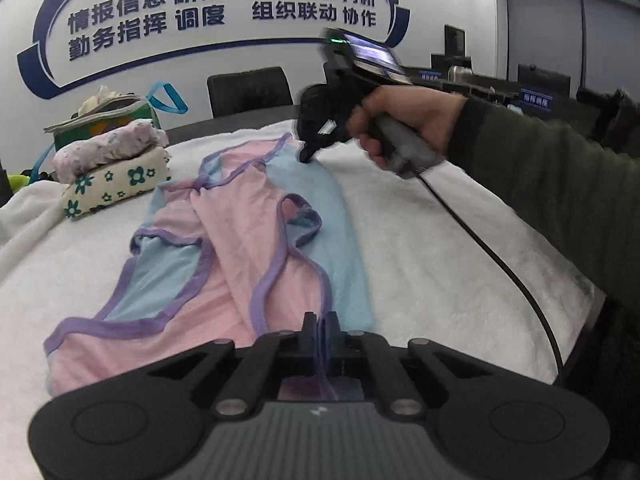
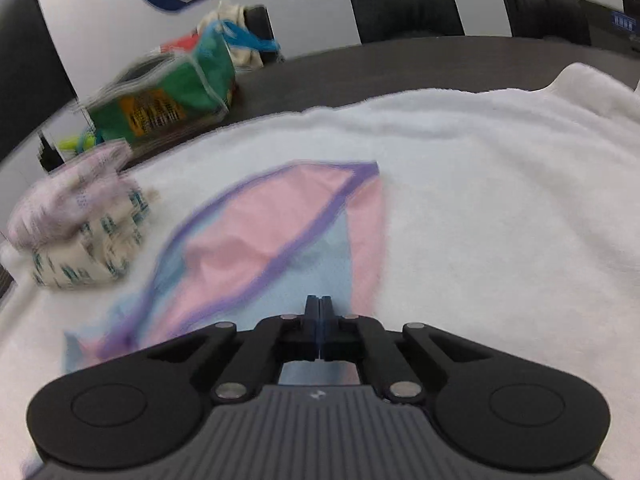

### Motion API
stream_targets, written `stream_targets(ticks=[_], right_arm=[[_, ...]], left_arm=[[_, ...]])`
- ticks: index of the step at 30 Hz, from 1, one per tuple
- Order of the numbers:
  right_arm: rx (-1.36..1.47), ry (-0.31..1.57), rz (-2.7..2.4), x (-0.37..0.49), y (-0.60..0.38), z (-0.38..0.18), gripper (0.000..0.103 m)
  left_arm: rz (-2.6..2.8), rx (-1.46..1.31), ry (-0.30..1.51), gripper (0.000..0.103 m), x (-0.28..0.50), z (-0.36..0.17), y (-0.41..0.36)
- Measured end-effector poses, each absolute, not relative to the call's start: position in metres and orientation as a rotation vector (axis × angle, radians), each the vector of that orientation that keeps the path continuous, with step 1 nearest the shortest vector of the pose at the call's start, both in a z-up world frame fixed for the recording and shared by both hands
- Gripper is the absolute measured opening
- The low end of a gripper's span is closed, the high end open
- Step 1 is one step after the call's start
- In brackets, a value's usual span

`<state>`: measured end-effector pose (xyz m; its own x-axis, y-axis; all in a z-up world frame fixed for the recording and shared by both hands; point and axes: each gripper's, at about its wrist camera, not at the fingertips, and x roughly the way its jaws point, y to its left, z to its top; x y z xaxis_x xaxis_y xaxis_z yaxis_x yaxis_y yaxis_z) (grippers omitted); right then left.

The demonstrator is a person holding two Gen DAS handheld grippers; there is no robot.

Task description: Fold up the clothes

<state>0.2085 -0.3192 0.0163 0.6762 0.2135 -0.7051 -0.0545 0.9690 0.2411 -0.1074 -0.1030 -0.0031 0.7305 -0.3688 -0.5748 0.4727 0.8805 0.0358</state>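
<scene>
bench (image 1: 248, 118) dark, covered w/ white towel (image 1: 420, 240). garment (image 1: 240, 248), pink + light blue w/ purple trim, lies spread on towel at centre, part folded over itself. far-left of towel: stack of folded clothes (image 1: 116, 168), floral item under a pale pink one. behind stack, on bench: green bag (image 1: 108, 114) w/ blue handles. black chair (image 1: 250, 90) behind bench.

left gripper (image 1: 320, 324): fingers clenched on near edge of garment, cloth pinched between them. right gripper (image 1: 306, 156): held by hand (image 1: 404, 120), fingers (image 2: 314, 312) pressed together on far light-blue edge of garment; right wrist view blurred.
</scene>
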Motion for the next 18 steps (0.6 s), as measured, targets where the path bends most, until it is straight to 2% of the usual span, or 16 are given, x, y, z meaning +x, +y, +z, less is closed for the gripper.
stream_targets(ticks=[4,11,13,15,16,17,18], right_arm=[[0.249,0.731,0.063,0.147,-0.357,0.026,0.000],[0.385,0.619,-0.176,-0.016,-0.453,0.025,0.000],[0.436,0.650,-0.157,-0.036,-0.465,0.018,0.002],[0.454,0.653,-0.079,-0.035,-0.458,0.019,0.004],[0.460,0.651,-0.039,-0.033,-0.454,0.019,0.012],[0.445,0.652,0.013,-0.023,-0.444,0.022,0.031],[0.422,0.655,0.070,-0.009,-0.432,0.025,0.044]], left_arm=[[-0.497,0.127,0.570,0.001,-0.116,0.009,-0.072],[-0.568,0.135,0.573,0.001,-0.140,0.013,-0.056],[-0.558,0.130,0.583,0.002,-0.141,0.010,-0.058],[-0.539,0.117,0.593,0.008,-0.137,0.008,-0.061],[-0.532,0.097,0.597,0.018,-0.135,0.008,-0.062],[-0.540,0.083,0.595,0.031,-0.133,0.010,-0.065],[-0.545,0.070,0.591,0.037,-0.132,0.011,-0.068]])
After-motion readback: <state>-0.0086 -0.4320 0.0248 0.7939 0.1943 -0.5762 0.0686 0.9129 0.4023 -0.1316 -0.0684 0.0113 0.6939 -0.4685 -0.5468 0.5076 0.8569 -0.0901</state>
